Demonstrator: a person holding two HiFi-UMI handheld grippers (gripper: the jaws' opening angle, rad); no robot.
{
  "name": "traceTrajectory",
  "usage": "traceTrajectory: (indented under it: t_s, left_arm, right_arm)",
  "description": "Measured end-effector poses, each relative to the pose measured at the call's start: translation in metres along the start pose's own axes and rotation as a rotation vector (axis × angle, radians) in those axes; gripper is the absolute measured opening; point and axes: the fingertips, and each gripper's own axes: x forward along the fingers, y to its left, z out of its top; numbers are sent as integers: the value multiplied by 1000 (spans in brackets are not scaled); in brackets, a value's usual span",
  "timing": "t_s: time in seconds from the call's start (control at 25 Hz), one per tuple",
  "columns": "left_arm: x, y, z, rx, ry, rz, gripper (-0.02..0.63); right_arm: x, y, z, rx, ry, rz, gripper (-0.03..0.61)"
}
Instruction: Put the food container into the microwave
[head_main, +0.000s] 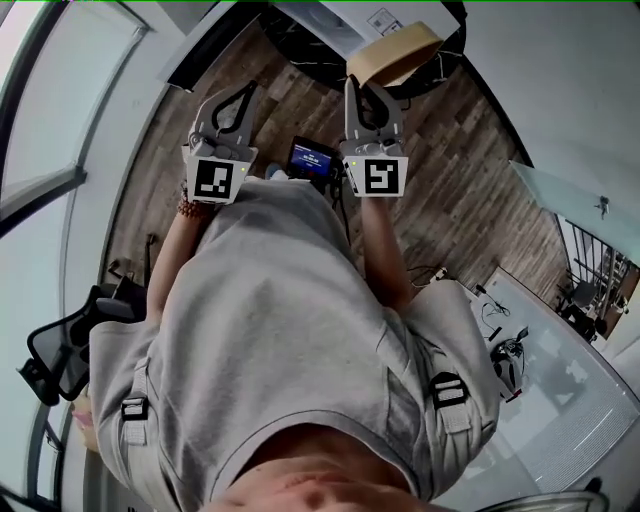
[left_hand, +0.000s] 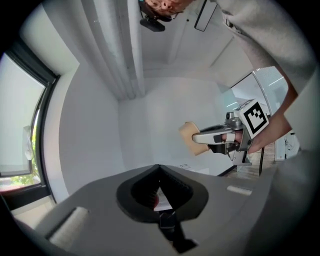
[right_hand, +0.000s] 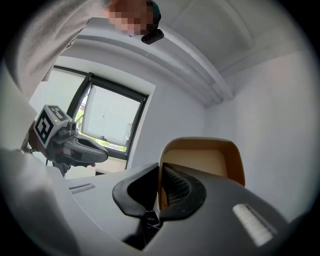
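Observation:
A tan, open food container (head_main: 395, 55) is raised in the air, and my right gripper (head_main: 366, 90) is shut on its wall. In the right gripper view, the jaws pinch the container's (right_hand: 205, 160) left side, with its hollow facing the camera. My left gripper (head_main: 243, 92) is held up beside it, a little apart, shut with nothing between the fingers. The left gripper view shows its own jaws meeting at the tip (left_hand: 159, 167), with the right gripper (left_hand: 196, 138) and the container (left_hand: 188, 136) to the right. No microwave is in view.
A person in a grey shirt (head_main: 290, 340) fills the lower head view. A wood floor (head_main: 450, 190), a dark device with a screen (head_main: 312, 158), a black office chair (head_main: 60, 355) and a glass-topped desk (head_main: 560, 400) surround them. White walls and a window (right_hand: 107, 122) stand ahead.

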Motion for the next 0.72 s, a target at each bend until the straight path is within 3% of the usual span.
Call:
traceTrajectory:
  t_s: [0.16, 0.36, 0.56, 0.72]
  left_arm:
    - [17, 37, 20, 34, -61, -64, -17]
    - [42, 69, 1, 7, -36, -106, -17]
    - [53, 70, 3, 7, -65, -134, -17]
    - [62, 70, 16, 53, -134, -166, -17]
  right_arm:
    - [34, 3, 13, -12, 35, -42, 25]
    - [66, 3, 14, -4, 47, -95, 24]
    - [80, 0, 1, -12, 83, -103, 24]
    - [103, -1, -6, -41, 71, -47, 25]
